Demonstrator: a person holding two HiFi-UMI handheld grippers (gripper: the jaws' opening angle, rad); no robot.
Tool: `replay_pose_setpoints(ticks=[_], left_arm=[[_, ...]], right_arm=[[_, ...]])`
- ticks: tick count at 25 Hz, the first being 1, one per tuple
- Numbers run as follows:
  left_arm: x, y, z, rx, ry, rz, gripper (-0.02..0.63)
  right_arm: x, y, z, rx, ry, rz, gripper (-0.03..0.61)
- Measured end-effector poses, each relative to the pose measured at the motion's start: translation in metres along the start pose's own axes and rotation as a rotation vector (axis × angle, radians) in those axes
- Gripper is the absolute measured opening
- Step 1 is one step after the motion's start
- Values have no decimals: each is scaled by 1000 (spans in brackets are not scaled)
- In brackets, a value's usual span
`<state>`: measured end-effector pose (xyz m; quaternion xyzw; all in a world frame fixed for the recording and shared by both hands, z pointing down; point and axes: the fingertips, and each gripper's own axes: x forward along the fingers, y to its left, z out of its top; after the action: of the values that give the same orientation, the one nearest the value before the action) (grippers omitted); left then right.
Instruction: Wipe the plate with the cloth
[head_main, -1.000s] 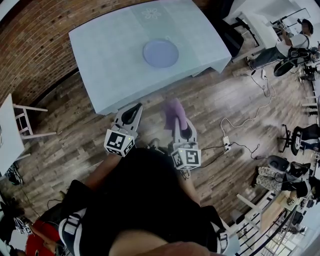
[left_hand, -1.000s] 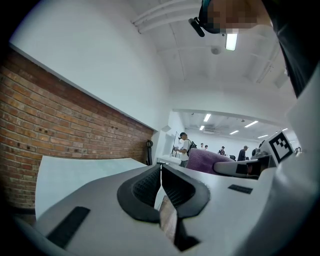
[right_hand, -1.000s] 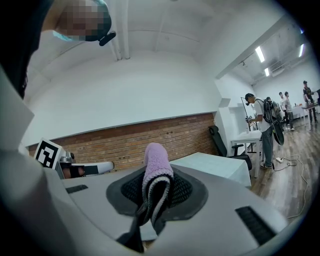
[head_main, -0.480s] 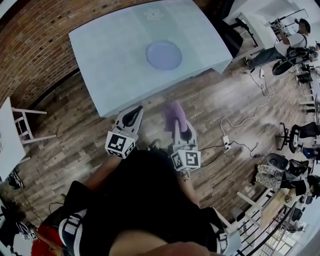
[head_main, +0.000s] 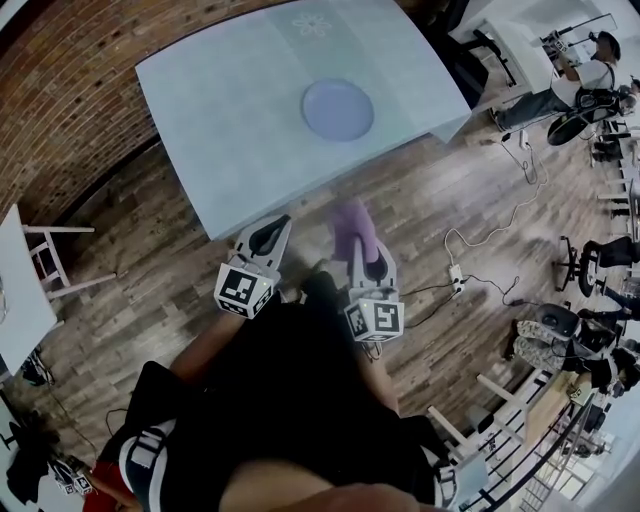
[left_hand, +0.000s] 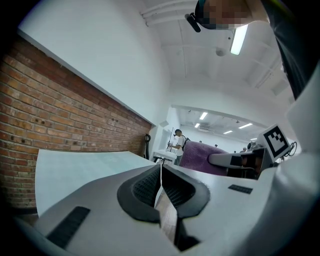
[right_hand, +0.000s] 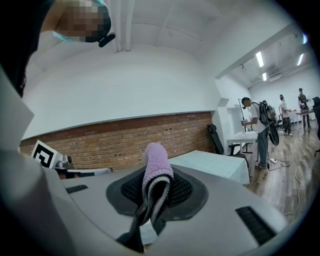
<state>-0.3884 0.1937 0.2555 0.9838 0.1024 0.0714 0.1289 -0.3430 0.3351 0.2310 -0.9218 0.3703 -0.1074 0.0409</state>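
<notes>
Cloth (right_hand: 156, 159) is sitting folded and pinched between the pads of my right gripper (right_hand: 154, 186), its purple loop poking out past the tips, so the grip is looking secure enough to wipe with. My left gripper (left_hand: 161, 172) is showing both jaws pressed together with nothing between them.

Both grippers are hanging over the wooden floor (head_main: 470, 220), just short of the near edge of the table (head_main: 220, 120). The plate (head_main: 338, 109) is lying on that pale tabletop, well ahead of both tools and toward the right-hand side, so I am judging the approach as barely begun and no wiping done yet.

To do this well, I am thinking the right gripper should be carried up over the table edge and lowered so the protruding fold, not the jaw tips, is meeting the plate first. I am planning on light pressure and sweeping strokes across the face. The plate is looking light and the covering smooth, so it may skate. Resting the closed left gripper against the plate's near rim should be steadying it while I am wiping.
</notes>
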Motion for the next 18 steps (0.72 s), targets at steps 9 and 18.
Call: replay_pose_setpoints(ticks=[9,18], left_arm=[[56,10,1,-2,17,52,38],[150,5,7,-3,23,164,38]], right_arm=[[44,-42,1,-4,17,53,84],[100,-113,16,-48,41,200,84]])
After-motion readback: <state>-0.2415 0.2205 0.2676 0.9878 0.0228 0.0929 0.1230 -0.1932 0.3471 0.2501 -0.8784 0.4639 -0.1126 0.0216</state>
